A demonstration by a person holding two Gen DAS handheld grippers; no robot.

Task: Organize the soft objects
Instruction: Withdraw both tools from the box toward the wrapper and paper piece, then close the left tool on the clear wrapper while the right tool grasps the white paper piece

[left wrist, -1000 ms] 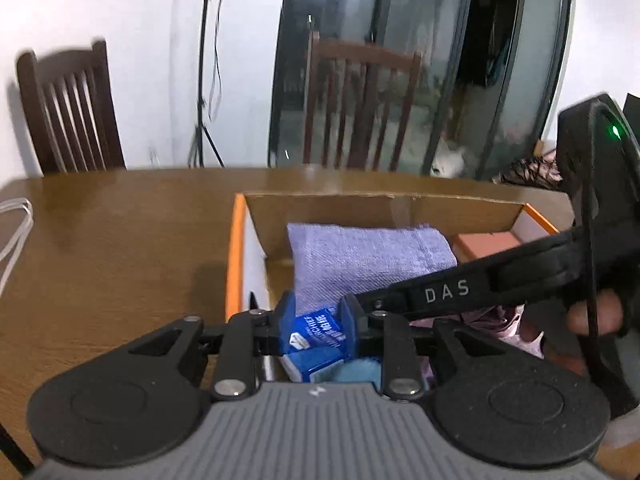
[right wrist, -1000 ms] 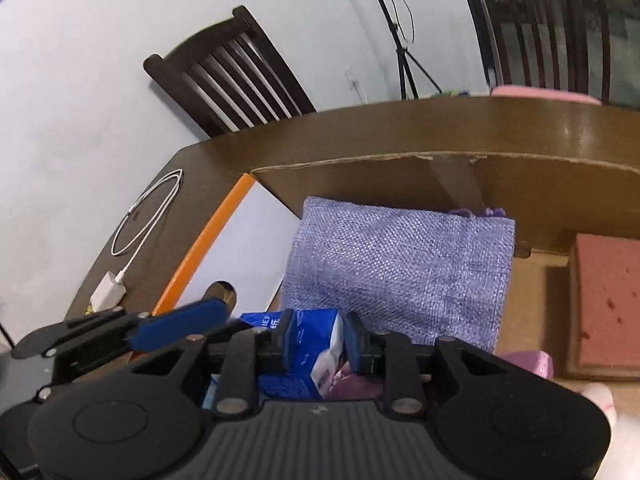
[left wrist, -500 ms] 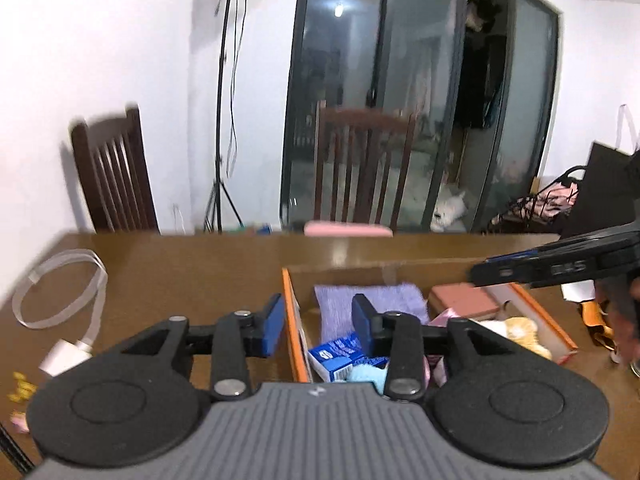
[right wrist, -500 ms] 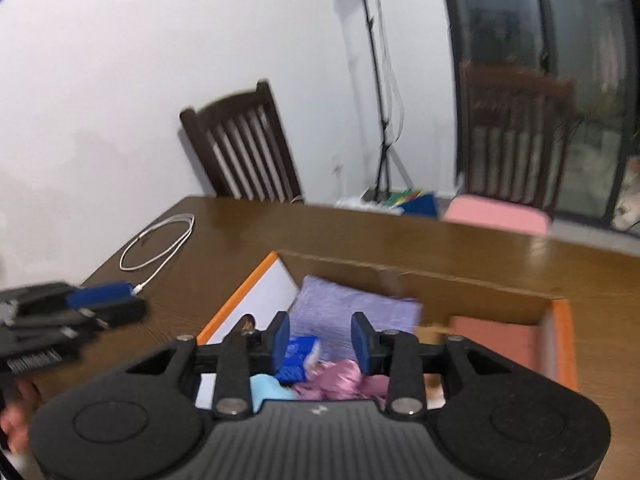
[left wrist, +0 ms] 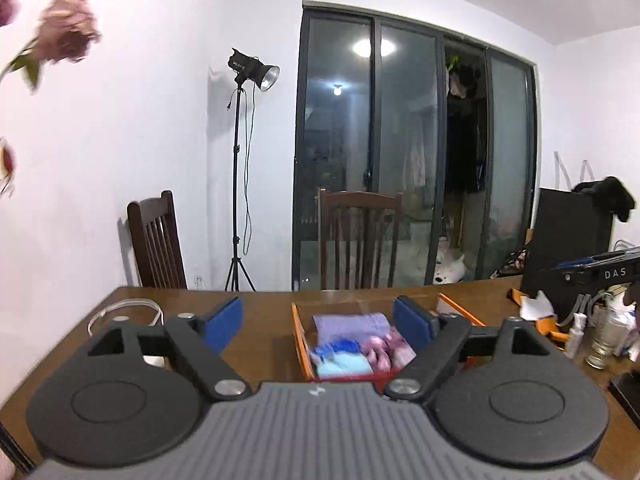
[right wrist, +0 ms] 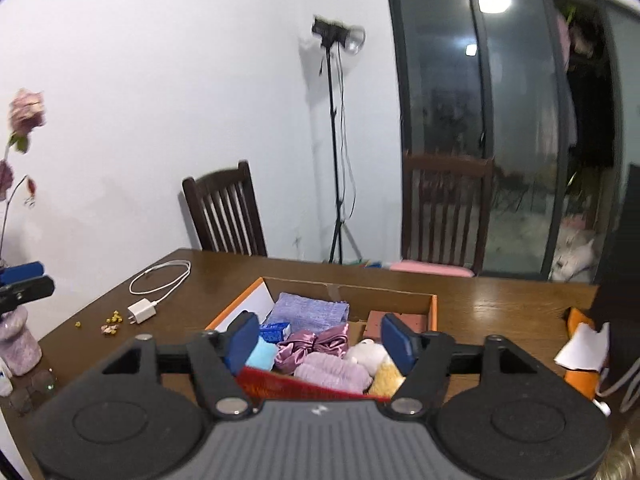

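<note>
Both my claws spread over the full box, pinching nothing.

My left claw [left wrist: 318,322] and right claw [right wrist: 318,338] have just been opening; their blue pads stand wide apart with only air between them. The box [right wrist: 433,308] sits on the table [right wrist: 500,300] ahead of and below both claws, framed between my right pads. In it, farthest from my right claw, lies the lilac cloth [right wrist: 308,311]; nearer are the blue pack [right wrist: 275,331], the pink satin [right wrist: 314,345], the plush [right wrist: 366,354] and the red block [right wrist: 398,320]. A white charger [right wrist: 142,313] lies on the table well off to my right claw's left.
</note>
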